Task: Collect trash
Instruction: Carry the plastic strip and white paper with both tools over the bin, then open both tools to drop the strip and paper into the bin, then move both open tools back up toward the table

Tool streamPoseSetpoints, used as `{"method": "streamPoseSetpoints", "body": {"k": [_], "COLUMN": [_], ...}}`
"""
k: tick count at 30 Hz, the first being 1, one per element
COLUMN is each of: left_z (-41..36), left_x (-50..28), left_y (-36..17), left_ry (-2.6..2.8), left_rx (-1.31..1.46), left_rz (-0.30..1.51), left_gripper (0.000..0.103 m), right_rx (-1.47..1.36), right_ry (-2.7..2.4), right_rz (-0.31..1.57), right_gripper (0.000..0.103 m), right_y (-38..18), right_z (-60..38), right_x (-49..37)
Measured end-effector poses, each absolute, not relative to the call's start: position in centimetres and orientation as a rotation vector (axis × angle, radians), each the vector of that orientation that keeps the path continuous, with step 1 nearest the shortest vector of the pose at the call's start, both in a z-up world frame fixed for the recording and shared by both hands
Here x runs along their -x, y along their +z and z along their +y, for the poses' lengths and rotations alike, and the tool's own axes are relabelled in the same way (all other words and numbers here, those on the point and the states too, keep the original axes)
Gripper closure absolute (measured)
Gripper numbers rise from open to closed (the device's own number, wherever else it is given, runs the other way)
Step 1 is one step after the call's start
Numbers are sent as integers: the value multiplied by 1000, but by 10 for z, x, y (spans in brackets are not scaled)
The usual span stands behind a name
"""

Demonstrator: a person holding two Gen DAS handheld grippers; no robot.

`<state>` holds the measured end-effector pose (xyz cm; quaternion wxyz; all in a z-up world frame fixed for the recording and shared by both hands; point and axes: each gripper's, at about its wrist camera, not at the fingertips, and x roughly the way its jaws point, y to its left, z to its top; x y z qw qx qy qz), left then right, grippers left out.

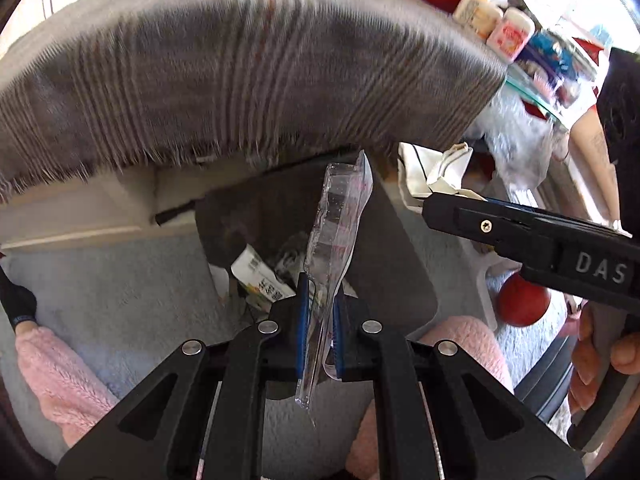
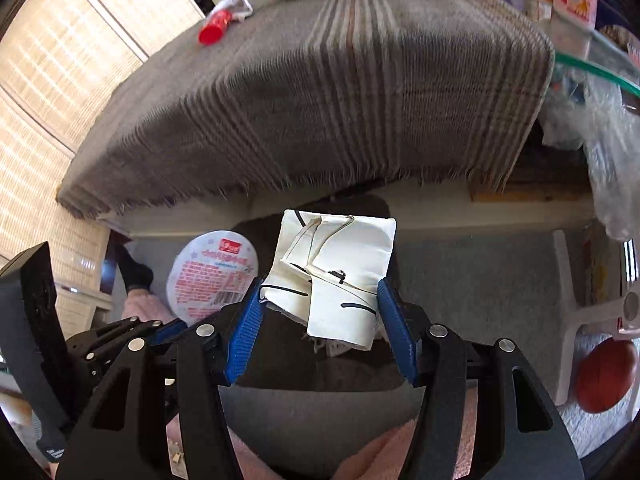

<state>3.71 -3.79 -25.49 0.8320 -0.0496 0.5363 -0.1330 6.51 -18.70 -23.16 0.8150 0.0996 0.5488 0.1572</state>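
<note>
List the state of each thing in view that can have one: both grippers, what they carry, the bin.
left gripper: jaws shut on the clear plastic lid
clear plastic lid: held edge-on, upright above the bin
right gripper: jaws shut on the crumpled white paper
crumpled white paper: folded, clamped at both sides
bin: open, trash inside

daylight floods in from the blinds (image 2: 60, 92) on my left; the cloth (image 1: 240, 80) smears with motion blur, and fisheye edges bend into black.

A clear plastic lid (image 1: 340, 220) stands edge-on over the bin (image 1: 400, 280); a crumpled white carton (image 2: 340, 276) hangs nearby.
</note>
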Motion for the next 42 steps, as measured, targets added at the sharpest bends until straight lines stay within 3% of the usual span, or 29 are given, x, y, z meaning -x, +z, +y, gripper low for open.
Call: {"method": "streamPoseSetpoints", "body": {"k": [15, 18, 28, 34, 42], "left_z": [-33, -30, -17, -5, 11], "left_x": [-54, -59, -60, -56, -62], "left_y": [-306, -309, -288, -244, -194], "left_ry": [-301, -285, -238, -224, -200], "left_rx": [147, 165, 155, 166, 155], "left_rz": [1265, 1278, 1236, 1134, 1060], "left_gripper": [92, 77, 37, 11, 8], "right_rx": [-264, -271, -286, -311, -356], "right_ry": [358, 350, 308, 336, 312], "right_rz": [1301, 1316, 1274, 1212, 1136], "right_gripper": [42, 40, 8, 4, 4], "right_y": [-280, -284, -267, -239, -203], "right_z": [-170, -171, -193, -210, -234], "right_x": [-79, -84, -86, -78, -87]}}
